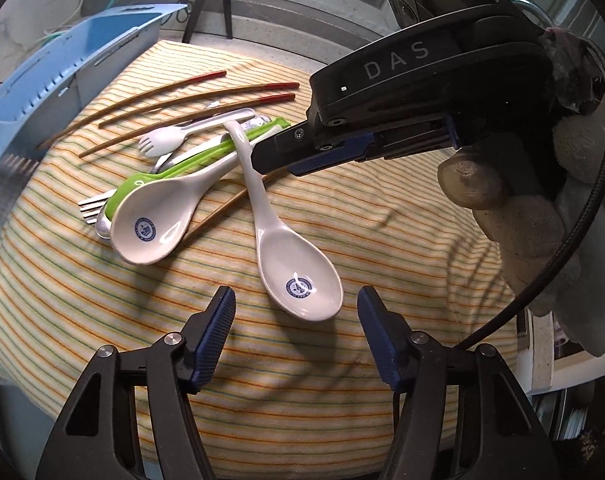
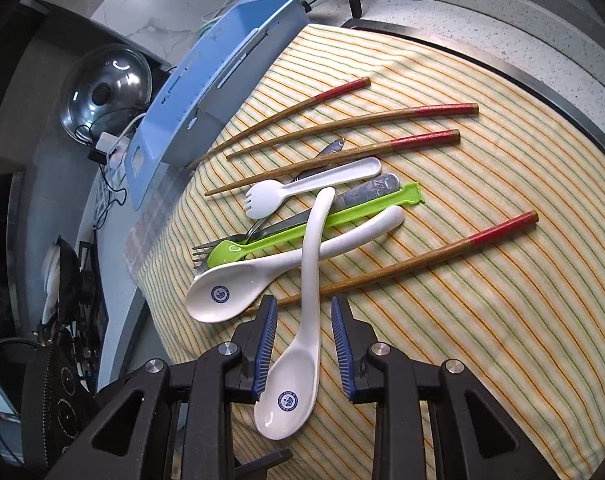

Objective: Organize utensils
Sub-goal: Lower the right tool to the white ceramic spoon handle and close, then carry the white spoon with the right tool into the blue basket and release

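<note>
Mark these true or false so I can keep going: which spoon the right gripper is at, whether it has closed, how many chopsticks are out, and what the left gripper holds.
1. The right gripper straddles the handle of the near white spoon. True.
2. Its jaws are already clamped on that handle. False: gaps show on both sides, so it is open.
3. Four red-tipped chopsticks lie on the striped cloth. True: three side by side at the far end, and one running under the spoon pile.
4. The left gripper holds the green spoon. False: it is open and empty; the green spoon lies in the pile.
5. The two white spoons lie side by side, apart. False: their handles cross.
</note>
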The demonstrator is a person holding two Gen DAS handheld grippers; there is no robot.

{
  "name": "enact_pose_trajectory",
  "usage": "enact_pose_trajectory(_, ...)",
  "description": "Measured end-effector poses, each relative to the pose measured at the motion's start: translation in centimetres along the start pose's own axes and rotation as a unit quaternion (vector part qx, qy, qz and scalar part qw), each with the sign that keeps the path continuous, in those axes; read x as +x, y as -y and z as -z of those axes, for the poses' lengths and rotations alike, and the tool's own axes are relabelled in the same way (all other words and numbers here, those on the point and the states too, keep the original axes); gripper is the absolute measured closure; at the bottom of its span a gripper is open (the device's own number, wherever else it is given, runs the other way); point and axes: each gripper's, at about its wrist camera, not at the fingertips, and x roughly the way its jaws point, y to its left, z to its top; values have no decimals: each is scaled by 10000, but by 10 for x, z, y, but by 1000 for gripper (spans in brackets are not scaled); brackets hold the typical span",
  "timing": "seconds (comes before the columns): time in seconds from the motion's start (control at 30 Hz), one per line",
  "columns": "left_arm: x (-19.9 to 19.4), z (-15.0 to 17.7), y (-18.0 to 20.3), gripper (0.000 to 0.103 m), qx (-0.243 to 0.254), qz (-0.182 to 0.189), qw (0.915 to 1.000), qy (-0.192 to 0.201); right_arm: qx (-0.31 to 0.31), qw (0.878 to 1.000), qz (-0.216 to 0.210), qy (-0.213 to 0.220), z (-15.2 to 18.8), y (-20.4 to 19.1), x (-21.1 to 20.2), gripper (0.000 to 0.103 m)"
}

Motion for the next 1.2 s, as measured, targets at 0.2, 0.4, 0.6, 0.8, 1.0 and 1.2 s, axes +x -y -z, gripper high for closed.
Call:
enact_pose_trajectory(0.2,14,-4,3,55,-73,-39,9999,-93,11,10000,37,-78,-7,5,10,77)
enact_pose_trajectory(0.4,17,-5,1,61,-78,-2,9999,-100,-1,9999,-57,-149,-12,2,17,78)
enact_pose_trajectory(0.6,17,-3,-1,61,3,21,10000,-83,-50,9998,100,-146,-18,-3,24,86)
enact_pose_trajectory(0.8,13,-1,-3,62,61,51,10000,12,30,9999,111,-40,-16,-4,19,94)
enact_pose_trajectory(1.0,-4,-2,-5,62,190,92,9996,170,49,9999,60,118,-18,-13,7,94)
enact_pose_trajectory(1.2,-26,-12,-19,62,402,96,9985,360,102,9992,-34,384,-29,-35,-7,94)
